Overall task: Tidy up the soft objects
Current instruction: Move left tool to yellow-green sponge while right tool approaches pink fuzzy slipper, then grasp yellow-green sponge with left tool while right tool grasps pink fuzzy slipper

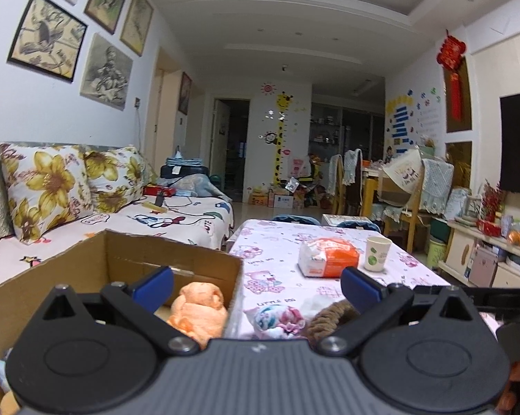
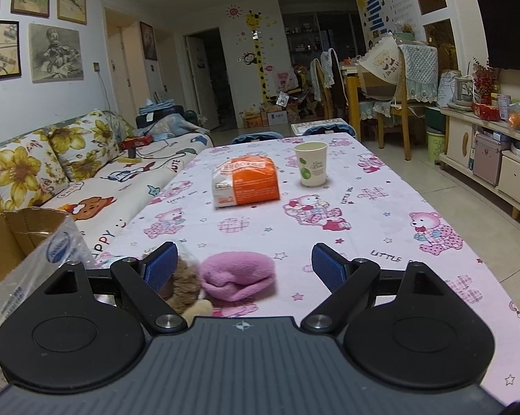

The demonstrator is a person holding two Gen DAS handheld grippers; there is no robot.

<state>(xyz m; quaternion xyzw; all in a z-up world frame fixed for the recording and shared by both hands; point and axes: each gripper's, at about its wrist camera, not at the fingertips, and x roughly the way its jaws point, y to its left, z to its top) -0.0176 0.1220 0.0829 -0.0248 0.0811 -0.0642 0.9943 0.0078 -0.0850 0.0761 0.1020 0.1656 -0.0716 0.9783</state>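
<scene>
- An orange soft toy [image 1: 198, 313] can be seen inside the cardboard box [image 1: 177, 250], so a part of the tidying looks done.
- More soft things may be in the box, at the bottom left of the left view, but they are too cut off to be told.
- The left gripper [image 1: 256, 285] is held over the edge of the box, with its blue fingers [image 1: 154, 285] spread wide and nothing pinched.
- The right gripper [image 2: 242, 264] is also spread wide, and nothing is pinched by it.
- A pink soft toy [image 2: 238, 278] is seen lying on the table [image 2: 363, 207], between the right gripper's fingers but not touched by them.
- A brown fuzzy toy [image 2: 185, 287] is found just beside the pink one, touching the left finger.
- A soft toy with blue and pink patches [image 1: 279, 318] is also left on the table, near the box.
- So at least three soft things are left to be put away, and the job is judged to be only partly done.
- A tissue pack [image 2: 246, 181] and a paper cup [image 2: 311, 163] are stood farther back on the table, well apart from the toys, so they are not in the way.
- A clear plastic bag [image 2: 57, 252] is seen by the box, and it might get in the way on that side.
- The brown toy is so close to the pink one that both might be grabbed at once.
</scene>
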